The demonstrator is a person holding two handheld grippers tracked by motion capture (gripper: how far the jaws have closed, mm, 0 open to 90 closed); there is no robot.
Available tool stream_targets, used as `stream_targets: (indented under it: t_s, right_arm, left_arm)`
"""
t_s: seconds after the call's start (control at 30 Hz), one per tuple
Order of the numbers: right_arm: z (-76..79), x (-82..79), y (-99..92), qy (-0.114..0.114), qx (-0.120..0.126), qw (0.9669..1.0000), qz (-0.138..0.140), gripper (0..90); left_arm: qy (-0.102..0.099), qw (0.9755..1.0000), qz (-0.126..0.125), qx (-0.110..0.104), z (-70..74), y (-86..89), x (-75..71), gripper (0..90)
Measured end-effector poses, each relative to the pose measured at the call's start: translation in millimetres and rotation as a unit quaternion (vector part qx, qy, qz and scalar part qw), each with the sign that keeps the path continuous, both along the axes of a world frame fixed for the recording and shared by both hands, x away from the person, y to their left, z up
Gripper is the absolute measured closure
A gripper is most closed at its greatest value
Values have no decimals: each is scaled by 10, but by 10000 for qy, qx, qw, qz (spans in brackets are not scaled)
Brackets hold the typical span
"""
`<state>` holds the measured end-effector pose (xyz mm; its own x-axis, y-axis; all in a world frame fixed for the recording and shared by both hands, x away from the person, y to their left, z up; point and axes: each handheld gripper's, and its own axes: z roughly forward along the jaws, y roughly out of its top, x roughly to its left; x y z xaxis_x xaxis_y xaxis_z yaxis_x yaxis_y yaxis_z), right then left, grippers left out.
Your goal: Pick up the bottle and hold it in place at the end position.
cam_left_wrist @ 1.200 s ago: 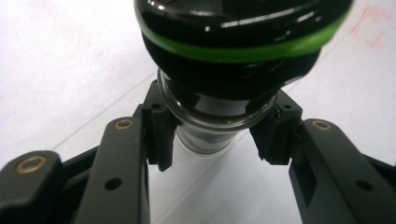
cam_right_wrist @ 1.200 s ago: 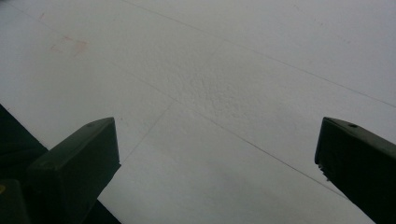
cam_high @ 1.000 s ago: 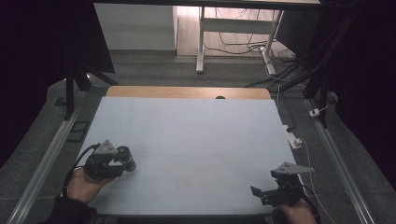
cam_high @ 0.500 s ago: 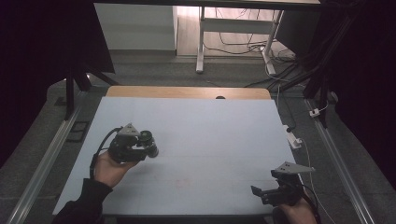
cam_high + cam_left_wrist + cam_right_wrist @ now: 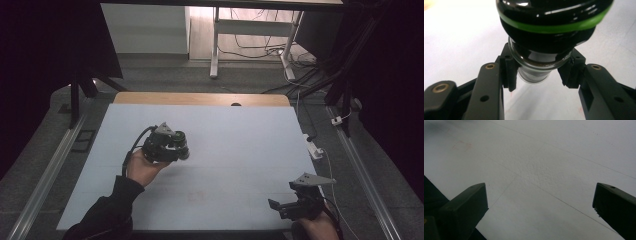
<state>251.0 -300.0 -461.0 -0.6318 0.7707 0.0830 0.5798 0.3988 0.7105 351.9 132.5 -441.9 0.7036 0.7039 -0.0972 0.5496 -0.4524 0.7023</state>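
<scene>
**Left gripper has the jar, not yet set down**

Left gripper (image 5: 175,149) is over the left half of the table (image 5: 240,150), roughly midway between near and far edges. Its jaws are clamped on the neck of a dark glass jar (image 5: 541,57) with a green band (image 5: 564,23); pads touch the glass on both sides. Jar looks lifted off the table, so pickup is done, placement is left, I'd judge. Right gripper (image 5: 287,206) sits near the table's near right corner, jaws wide apart, holding nothing. No label or brand readable on the jar. Faint red square mark (image 5: 196,196) near the near edge; no legible writing.
</scene>
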Motion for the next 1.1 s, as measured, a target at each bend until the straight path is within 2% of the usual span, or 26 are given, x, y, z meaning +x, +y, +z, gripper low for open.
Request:
stream_targets:
  t_s: [0.2,0.43,0.53,0.8,0.87,1.1]
  right_arm:
    - [-3,5,-4,23,18,10000,-7,0]
    - [-3,13,24,19,-50,10000,61,0]
    - [-1,9,38,-5,-93,9999,103,0]
    - [-5,0,48,2,-168,9998,107,0]
    - [-6,-1,50,1,-190,9998,98,0]
    - [-11,-2,63,20,-247,9996,108,0]
  left_arm:
    - [31,10000,-79,-1,-32,-155,155,535]
    - [77,9999,-95,43,-144,-312,286,535]
    - [132,9998,-117,10,-192,-365,323,534]
    - [98,9996,-217,167,-306,-523,429,534]
    - [80,9995,-202,241,-335,-544,439,534]
    - [93,9995,-168,253,-443,-556,460,534]
